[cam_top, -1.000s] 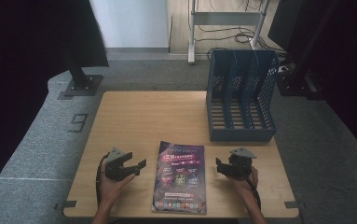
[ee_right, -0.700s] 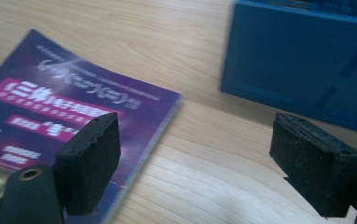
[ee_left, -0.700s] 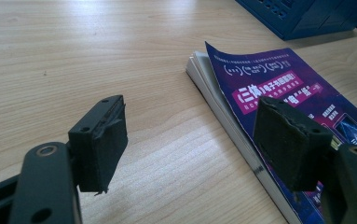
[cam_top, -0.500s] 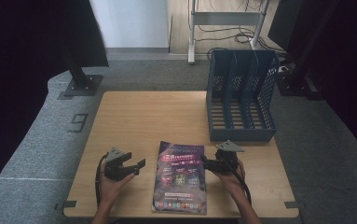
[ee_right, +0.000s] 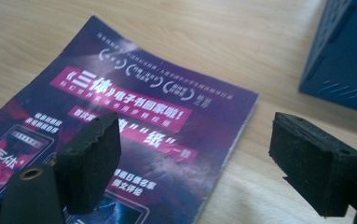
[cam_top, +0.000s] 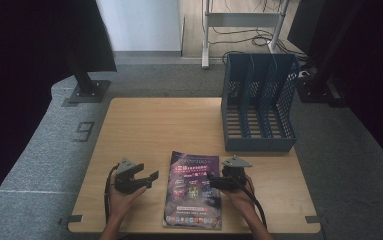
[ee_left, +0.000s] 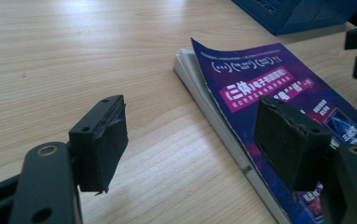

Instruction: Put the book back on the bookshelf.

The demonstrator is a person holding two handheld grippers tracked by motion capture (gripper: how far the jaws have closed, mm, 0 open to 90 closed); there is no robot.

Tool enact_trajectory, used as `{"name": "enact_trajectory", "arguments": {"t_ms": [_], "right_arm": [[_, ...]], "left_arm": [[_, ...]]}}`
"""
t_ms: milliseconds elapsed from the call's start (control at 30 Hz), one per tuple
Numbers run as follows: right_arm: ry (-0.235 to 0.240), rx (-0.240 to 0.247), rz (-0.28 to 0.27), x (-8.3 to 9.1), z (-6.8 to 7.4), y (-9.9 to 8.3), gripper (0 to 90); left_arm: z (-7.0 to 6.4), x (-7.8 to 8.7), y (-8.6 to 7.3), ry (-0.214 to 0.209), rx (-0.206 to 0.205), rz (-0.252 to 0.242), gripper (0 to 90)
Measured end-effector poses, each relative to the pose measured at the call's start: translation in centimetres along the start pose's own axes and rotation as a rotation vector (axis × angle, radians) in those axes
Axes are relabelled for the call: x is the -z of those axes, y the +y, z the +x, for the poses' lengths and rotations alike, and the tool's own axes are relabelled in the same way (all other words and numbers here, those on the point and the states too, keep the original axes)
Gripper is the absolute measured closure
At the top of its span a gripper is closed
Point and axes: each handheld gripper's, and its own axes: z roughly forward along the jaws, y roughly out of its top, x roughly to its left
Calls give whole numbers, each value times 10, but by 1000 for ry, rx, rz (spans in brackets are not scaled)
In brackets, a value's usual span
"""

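Observation:
A purple magazine [cam_top: 193, 200] lies flat near the table's front edge, its cover carrying white and pink print. My left gripper [cam_top: 148, 179] rests on the wood just left of it, open and holding nothing. In the left gripper view the open left gripper [ee_left: 195, 140] faces the magazine's [ee_left: 269, 88] thick page edge. My right gripper [cam_top: 213, 180] is at the magazine's right edge with its jaws reaching over the cover. Seen in the right gripper view, the right gripper [ee_right: 202, 158] stands open astride the magazine's [ee_right: 120, 116] right edge, one jaw over the cover and one over bare wood.
A blue file holder [cam_top: 259, 107] with upright slots stands at the back right of the wooden table [cam_top: 164, 125]. Its corner [ee_right: 348, 60] is close to my right gripper. Grey carpet, a stand base [cam_top: 88, 91] and a metal frame lie beyond the table.
My right gripper has moved left from the bare wood to the magazine's right edge. The left gripper and the magazine have stayed put.

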Motion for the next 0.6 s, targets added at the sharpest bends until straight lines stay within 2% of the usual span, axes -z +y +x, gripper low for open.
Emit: {"name": "enact_trajectory", "arguments": {"t_ms": [467,600], "right_arm": [[24,42,86,-22,17,-15,161],[16,48,85,-24,18,-16,161]], "left_arm": [[-5,-3,0,-10,-9,7,261],[-6,-5,0,-12,-14,12,262]]}}
